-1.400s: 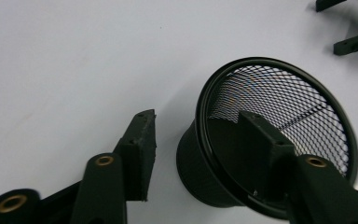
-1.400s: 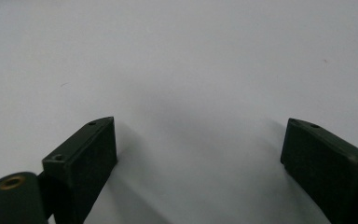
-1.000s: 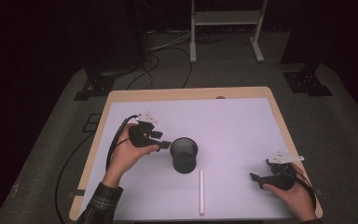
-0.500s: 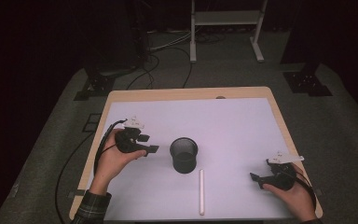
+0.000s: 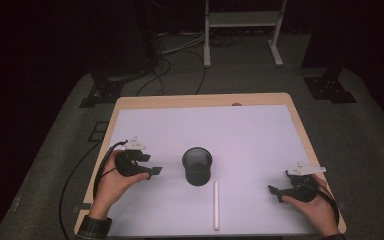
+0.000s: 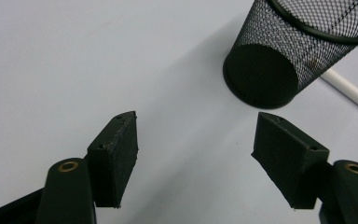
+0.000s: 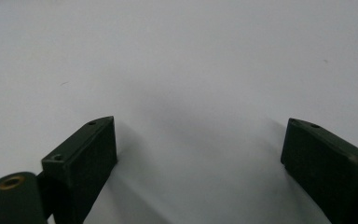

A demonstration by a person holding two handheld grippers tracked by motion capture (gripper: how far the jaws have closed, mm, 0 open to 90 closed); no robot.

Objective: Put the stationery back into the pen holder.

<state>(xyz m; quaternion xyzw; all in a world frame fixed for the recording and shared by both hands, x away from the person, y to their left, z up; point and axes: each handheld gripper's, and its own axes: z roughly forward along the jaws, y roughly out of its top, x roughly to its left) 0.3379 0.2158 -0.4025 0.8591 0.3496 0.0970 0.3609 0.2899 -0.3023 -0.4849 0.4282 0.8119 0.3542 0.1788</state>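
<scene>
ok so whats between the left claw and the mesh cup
Nothing: in the high view only bare white table separates the open left claw from the black mesh cup. The left gripper view shows the same bare stretch.

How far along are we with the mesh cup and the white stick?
Looks done: the mesh cup stands upright mid-table, released. The left gripper sits beside it, apart; its jaws have just been opening, with nothing between them. In hand: nothing; the right gripper rests open near the table's right edge. Probably left: the white stick lies flat in front of the cup, untouched.
</scene>
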